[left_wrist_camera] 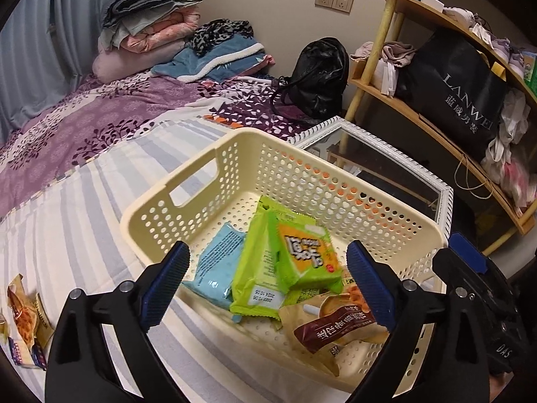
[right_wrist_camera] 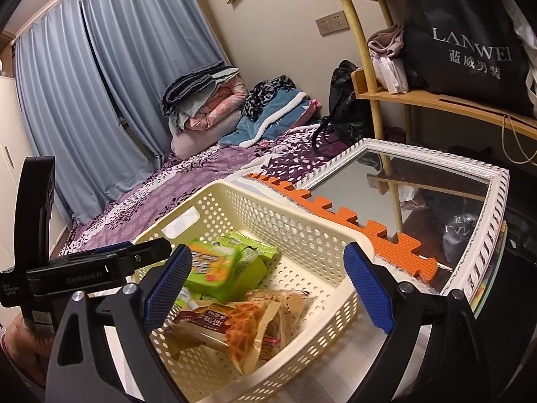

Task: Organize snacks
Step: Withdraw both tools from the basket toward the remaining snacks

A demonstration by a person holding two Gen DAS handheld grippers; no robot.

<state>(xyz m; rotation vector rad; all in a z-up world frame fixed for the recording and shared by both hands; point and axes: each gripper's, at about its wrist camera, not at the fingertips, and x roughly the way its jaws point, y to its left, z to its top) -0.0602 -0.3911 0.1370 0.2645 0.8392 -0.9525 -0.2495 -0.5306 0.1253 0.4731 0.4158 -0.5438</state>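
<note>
Both claws poised above a bed: the left claw [left_wrist_camera: 266,282] and the right claw [right_wrist_camera: 268,285] gape wide with nothing between their blue pads, each hanging over a cream perforated basket [left_wrist_camera: 188,194] that sits on striped bedding [left_wrist_camera: 67,208]. Inside the basket lie a light-blue packet [left_wrist_camera: 214,265], two green snack packs, one with an orange face [left_wrist_camera: 305,252], and a brown-labelled pastry pack [left_wrist_camera: 335,329] at the near corner; the right wrist view shows a clear bag of waffle-patterned cakes [right_wrist_camera: 245,332] on top there. One more snack, a gold wrapper with a waffle cake [left_wrist_camera: 25,319], lies outside on the bedding, well to the left of the basket, beside the left claw's arm. Judging by this, the loose wrapper is what remains: the left claw would best swing out to it, pinch the crimped edge rather than the cake, and drop it in an open patch of the basket floor. Beyond stand a white-framed mirror [right_wrist_camera: 436,181], an orange foam mat [right_wrist_camera: 335,215], folded quilts [left_wrist_camera: 151,23] and a black handbag [left_wrist_camera: 319,74]
</note>
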